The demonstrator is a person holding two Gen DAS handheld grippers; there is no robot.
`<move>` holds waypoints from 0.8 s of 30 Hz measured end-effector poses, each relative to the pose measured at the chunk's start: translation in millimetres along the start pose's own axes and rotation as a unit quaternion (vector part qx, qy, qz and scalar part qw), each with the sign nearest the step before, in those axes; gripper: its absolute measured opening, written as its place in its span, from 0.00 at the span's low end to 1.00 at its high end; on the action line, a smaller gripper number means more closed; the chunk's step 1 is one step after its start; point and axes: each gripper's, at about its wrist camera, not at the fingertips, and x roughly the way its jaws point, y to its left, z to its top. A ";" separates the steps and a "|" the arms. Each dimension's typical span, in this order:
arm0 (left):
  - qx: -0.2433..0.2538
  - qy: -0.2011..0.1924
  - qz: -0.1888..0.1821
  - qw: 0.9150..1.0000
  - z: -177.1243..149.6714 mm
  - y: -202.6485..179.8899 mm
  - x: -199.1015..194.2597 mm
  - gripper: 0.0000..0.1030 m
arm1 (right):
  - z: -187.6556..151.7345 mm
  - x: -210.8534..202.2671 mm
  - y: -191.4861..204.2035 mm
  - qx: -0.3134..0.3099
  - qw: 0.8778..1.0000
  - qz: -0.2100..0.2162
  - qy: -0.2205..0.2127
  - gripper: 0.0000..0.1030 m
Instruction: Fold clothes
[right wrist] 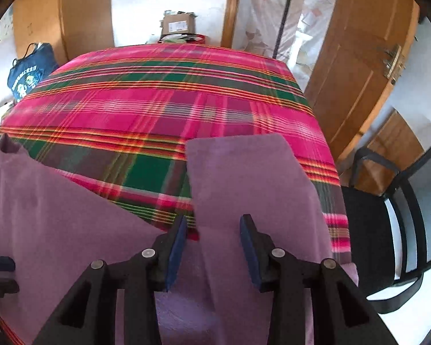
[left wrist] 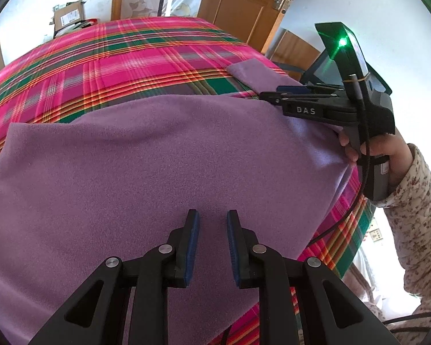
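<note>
Plaid bedspread (right wrist: 163, 109) bears one purple garment (left wrist: 146, 166); left gripper (left wrist: 212, 215) and right gripper (right wrist: 212, 221) spread.

There is one purple garment (left wrist: 146, 155) on one plaid-covered surface (left wrist: 106, 57), and two grippers: the left gripper (left wrist: 212, 218) near, the right gripper (right wrist: 212, 224) at the garment's right. Farther off stand one cardboard box (right wrist: 177, 24) and one blue bag (right wrist: 28, 72) at far left, one wooden door (right wrist: 359, 72) and one black chair (right wrist: 393, 215) at right.

White letters "DAS" stand on the black side of the right gripper (left wrist: 268, 95); nothing else reads clearly.
</note>
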 end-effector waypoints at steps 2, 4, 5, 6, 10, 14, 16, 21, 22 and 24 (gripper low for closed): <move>0.000 0.000 0.000 1.000 0.2 0.2 0.4 0.20 | 2.7 1.6 5.1 -0.006 1.000 0.003 0.000 0.38; 0.000 0.000 0.000 1.000 0.4 0.4 0.7 0.20 | 7.9 5.6 5.7 -0.003 1.000 -0.003 0.001 0.38; -0.001 0.000 0.000 1.000 0.4 0.5 0.9 0.20 | 11.1 7.6 5.1 0.001 1.000 -0.005 0.003 0.38; 0.000 0.000 -0.001 1.000 0.6 0.7 0.7 0.20 | 14.1 9.3 3.9 0.005 1.000 -0.005 0.004 0.38; -0.001 0.000 -0.002 1.000 1.4 2.3 -0.6 0.20 | 19.5 12.9 -1.3 0.017 1.000 0.006 0.011 0.38; -0.001 -0.001 -0.003 1.000 1.5 2.9 -1.2 0.20 | 19.6 13.5 -4.8 0.028 1.000 0.007 0.010 0.36; -0.001 -0.002 -0.002 1.000 1.3 2.6 -1.8 0.20 | 18.7 12.9 -7.9 0.039 0.999 0.004 0.007 0.28; 0.001 -0.003 0.000 1.000 1.0 1.9 -3.5 0.20 | 21.3 15.6 -11.0 0.042 0.999 -0.010 0.004 0.04; 0.001 -0.003 0.001 1.000 1.1 1.8 -3.9 0.20 | 19.8 12.8 -12.4 0.049 0.999 -0.007 0.001 0.04; 0.002 -0.003 0.002 1.000 1.5 1.6 -4.6 0.20 | 17.0 7.2 -15.2 0.063 0.998 0.000 -0.003 0.04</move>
